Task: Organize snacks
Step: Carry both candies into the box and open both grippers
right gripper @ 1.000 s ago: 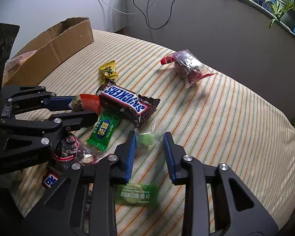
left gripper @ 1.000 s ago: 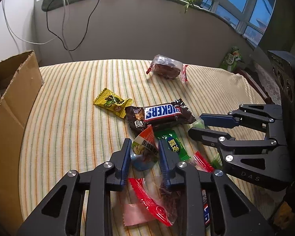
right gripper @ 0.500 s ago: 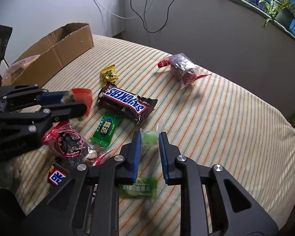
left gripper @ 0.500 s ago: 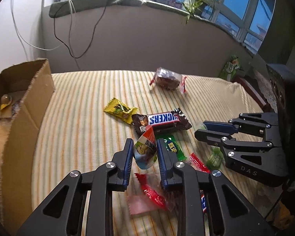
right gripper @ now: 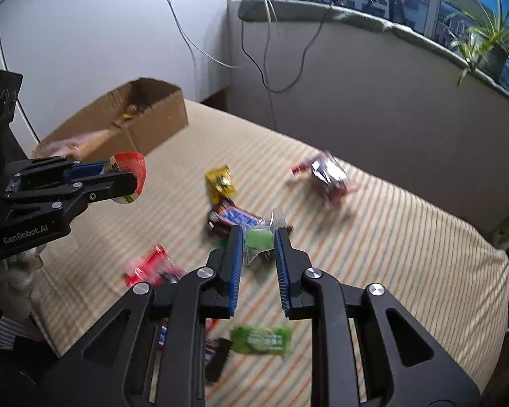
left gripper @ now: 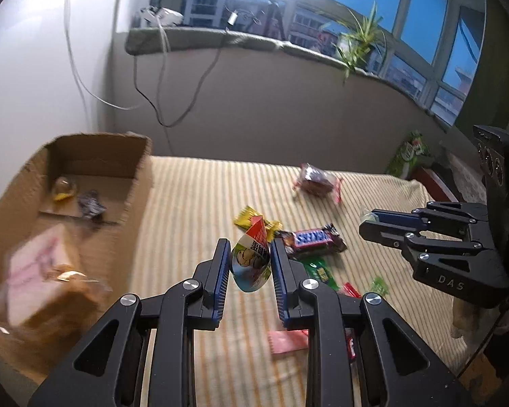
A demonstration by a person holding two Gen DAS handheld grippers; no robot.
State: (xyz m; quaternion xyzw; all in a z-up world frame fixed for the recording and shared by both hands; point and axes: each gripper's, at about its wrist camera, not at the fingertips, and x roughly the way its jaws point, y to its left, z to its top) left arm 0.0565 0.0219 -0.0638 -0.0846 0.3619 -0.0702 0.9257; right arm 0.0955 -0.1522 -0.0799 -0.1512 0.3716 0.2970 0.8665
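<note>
My left gripper (left gripper: 249, 261) is shut on a cone-shaped snack packet (left gripper: 251, 259) with a red tip, held in the air above the striped table; it also shows in the right wrist view (right gripper: 127, 176). My right gripper (right gripper: 257, 242) is shut on a small clear packet with a green candy (right gripper: 258, 239), also lifted. It shows in the left wrist view (left gripper: 368, 218) at the right. An open cardboard box (left gripper: 95, 176) stands at the left with several snacks inside.
On the striped tablecloth (left gripper: 193, 203) lie a Snickers bar (left gripper: 314, 239), a yellow packet (left gripper: 246, 218), a clear-and-red wrapped snack (left gripper: 317, 183), green packets (right gripper: 261, 339) and red wrappers (right gripper: 149, 268). A wall with cables and a window ledge stand behind.
Both grippers have risen from the table with their packets. The left one has swung left toward the cardboard box, which now shows its inside.
</note>
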